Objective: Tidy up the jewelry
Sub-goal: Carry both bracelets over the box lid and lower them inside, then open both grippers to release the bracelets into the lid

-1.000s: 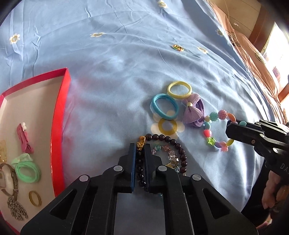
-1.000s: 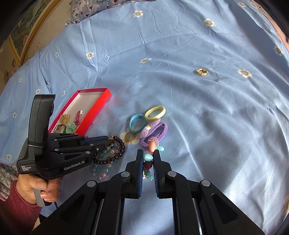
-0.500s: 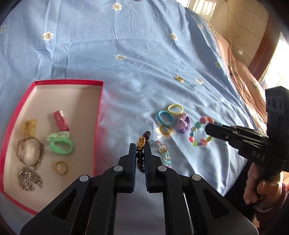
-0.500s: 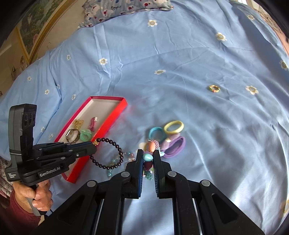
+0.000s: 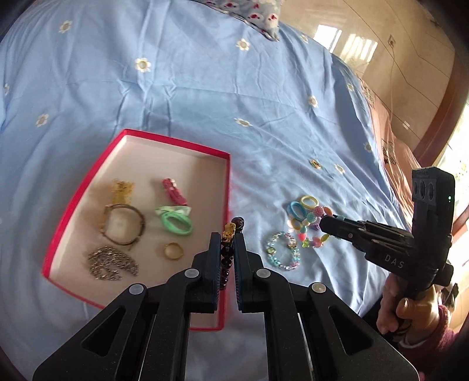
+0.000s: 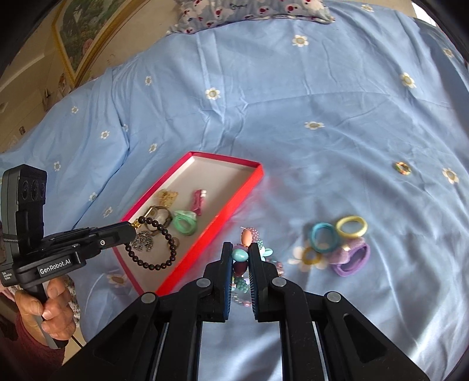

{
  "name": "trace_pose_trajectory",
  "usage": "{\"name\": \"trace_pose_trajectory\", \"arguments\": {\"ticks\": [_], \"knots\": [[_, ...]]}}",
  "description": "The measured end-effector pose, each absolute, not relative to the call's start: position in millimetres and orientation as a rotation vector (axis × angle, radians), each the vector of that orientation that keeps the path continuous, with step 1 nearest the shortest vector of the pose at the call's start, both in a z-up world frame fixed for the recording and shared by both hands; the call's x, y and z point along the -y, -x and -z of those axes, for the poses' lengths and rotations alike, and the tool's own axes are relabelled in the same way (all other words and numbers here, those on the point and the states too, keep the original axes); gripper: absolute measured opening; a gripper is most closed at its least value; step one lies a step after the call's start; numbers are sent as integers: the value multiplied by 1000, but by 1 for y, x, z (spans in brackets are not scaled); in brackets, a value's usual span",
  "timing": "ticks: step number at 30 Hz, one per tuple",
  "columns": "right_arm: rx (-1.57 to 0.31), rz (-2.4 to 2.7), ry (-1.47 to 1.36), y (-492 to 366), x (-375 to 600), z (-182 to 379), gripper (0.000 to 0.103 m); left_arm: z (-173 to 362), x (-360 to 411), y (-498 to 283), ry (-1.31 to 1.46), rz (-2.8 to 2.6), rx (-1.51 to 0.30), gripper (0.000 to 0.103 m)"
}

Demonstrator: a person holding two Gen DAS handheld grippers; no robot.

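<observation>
Dark beads (image 6: 152, 246) hang above the red tray (image 5: 225, 187), pinched in the closed left hand-held gripper (image 5: 227, 243). Closed on a multicoloured bracelet (image 6: 241, 256), the right hand-held gripper (image 6: 241, 249) hangs above the bed (image 6: 293, 132), near hair ties (image 6: 337, 234).

A bed (image 6: 322, 96) covered in a creased light-blue sheet printed with small white daisies carried everything. At its twelve o'clock edge in the right wrist view lay a blue floral pillow (image 6: 252, 11). A shallow red-rimmed cardboard tray (image 5: 225, 181) with a pale floor rested on the sheet at about nine o'clock. Toward three o'clock lay a yellow hair tie (image 6: 351, 226), a blue hair tie (image 6: 324, 236) just beside it, and a lilac fabric scrunchie (image 6: 353, 255) touching both. A clear pastel beaded bracelet (image 5: 283, 255) lay nearby. A small multicoloured ring (image 6: 402, 168) sat well apart.
</observation>
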State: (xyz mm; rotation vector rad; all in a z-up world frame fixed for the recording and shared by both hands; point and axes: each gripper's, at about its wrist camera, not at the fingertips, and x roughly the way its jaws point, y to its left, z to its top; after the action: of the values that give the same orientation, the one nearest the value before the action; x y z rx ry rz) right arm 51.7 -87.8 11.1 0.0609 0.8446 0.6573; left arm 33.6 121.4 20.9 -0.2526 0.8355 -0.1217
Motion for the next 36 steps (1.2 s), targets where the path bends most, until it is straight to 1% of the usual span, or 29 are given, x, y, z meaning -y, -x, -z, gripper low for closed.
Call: {"name": "trace_pose_trajectory", "arguments": {"ticks": [9,21,29,36], "knots": [[-862,-755,-18,-45,37,-6,10,-15,-158,-19,295,57,-836,7],[-878,-892,50,-35,-33,2,10,16,-198,-13,385,10,-884,7],[-923,-931,75,-43,-68,21,10,37,-223,-17,421,-29,-913,7],[-985,-882,101,-62,-75,48,10,53,-236,-25,425,-68,-941,7]]}}
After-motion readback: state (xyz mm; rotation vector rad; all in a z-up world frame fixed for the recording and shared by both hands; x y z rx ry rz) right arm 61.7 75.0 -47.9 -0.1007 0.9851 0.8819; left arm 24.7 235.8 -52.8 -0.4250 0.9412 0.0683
